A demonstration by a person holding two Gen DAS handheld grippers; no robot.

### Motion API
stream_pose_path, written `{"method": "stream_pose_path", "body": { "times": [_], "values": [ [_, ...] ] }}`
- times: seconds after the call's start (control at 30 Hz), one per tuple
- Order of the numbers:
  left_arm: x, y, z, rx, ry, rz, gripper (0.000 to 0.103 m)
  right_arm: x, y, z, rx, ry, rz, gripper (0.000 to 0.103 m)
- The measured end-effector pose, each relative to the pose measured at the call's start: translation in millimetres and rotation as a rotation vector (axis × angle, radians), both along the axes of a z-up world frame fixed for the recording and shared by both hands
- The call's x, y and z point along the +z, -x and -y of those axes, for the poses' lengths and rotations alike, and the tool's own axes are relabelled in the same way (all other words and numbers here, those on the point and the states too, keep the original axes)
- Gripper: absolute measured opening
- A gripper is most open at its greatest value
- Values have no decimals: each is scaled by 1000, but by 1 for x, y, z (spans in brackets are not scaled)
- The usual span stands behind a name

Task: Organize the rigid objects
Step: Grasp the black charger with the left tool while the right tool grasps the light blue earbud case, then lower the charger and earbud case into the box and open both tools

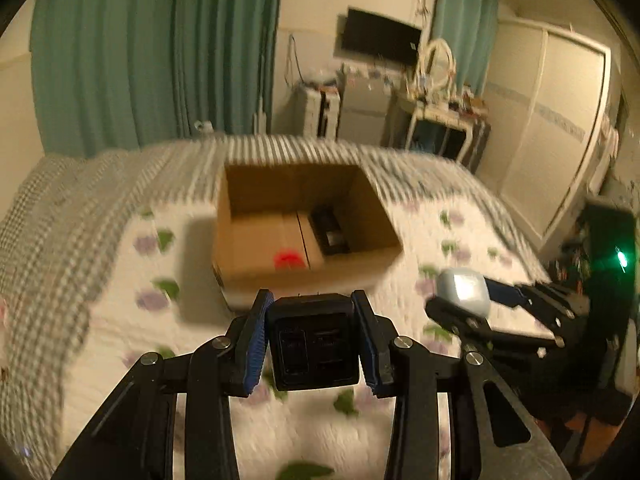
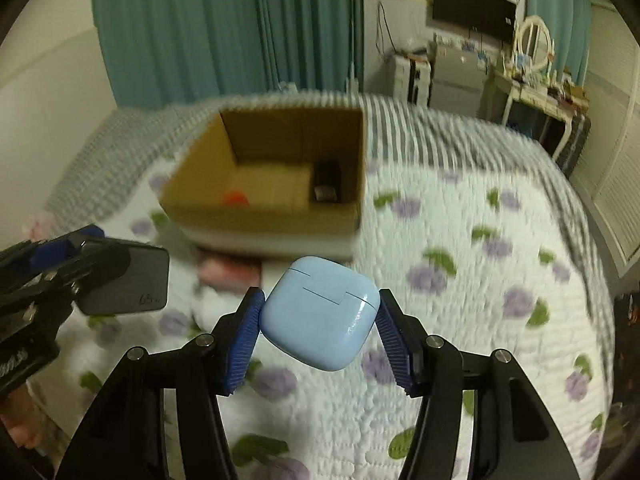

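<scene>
Claws above quilt, box ahead

A cardboard box sits on the bed, with a dark object inside at its right.

We record the left gripper as a black linkage frame with silver pivot screws and two fingers faced in ribbed blue pads. We record the right gripper as the same build: black arms, round silver screws, blue ribbed pads.
</scene>
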State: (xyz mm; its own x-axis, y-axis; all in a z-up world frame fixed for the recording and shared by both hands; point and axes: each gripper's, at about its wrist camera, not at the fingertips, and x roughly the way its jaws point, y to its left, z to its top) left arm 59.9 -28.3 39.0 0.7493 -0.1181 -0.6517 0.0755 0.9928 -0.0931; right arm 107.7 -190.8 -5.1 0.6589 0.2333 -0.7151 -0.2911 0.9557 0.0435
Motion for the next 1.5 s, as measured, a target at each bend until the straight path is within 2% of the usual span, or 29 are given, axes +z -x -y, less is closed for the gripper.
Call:
{"method": "stream_pose_path", "body": {
  "times": [0.17, 0.27, 0.37, 0.47, 0.73, 0.93, 0.97, 1.07, 1.17, 1.23, 1.27, 1.3, 1.4, 1.5],
  "values": [
    [40, -37, -18, 26, -27, 62, 39, 39, -15, -17, 38, 16, 79, 57],
    [41, -65, -24, 26, -29, 57, 39, 51, -40, -23, 51, -2, 102, 57],
    [28, -95, -26, 26, -39, 41, 39, 50, -69, -28, 51, -22, 107, 57],
    [7, -125, -27, 25, -33, 22, 39, 36, -103, -30, 53, -34, 93, 57],
    [-52, -196, -27, 13, -66, -43, 39, -24, -185, -37, 52, -32, 32, 57],
    [-77, -219, -25, -15, -90, -80, 40, -51, -207, -43, 59, -33, 20, 57],
    [-79, -221, -25, -8, -83, -100, 41, -51, -208, -43, 65, -39, 14, 60],
    [-65, -214, -29, 11, -45, -78, 44, -39, -199, -41, 44, -25, 46, 73],
    [-39, -197, -29, 14, -33, -66, 53, -17, -182, -30, 12, -6, 62, 78],
    [-19, -178, -29, 19, -40, -35, 56, 5, -163, -21, -6, 6, 76, 80],
    [-9, -166, -29, 21, -49, -24, 62, 14, -153, -18, -14, 14, 87, 82],
    [-1, -155, -30, 23, -56, -15, 63, 25, -140, -14, -23, 22, 99, 86],
    [18, -113, -34, 33, -88, 7, 63, 54, -97, -3, -54, 19, 140, 96],
    [23, -71, -42, 51, -96, 15, 64, 66, -62, 1, -68, -5, 138, 98]
  ]
}}
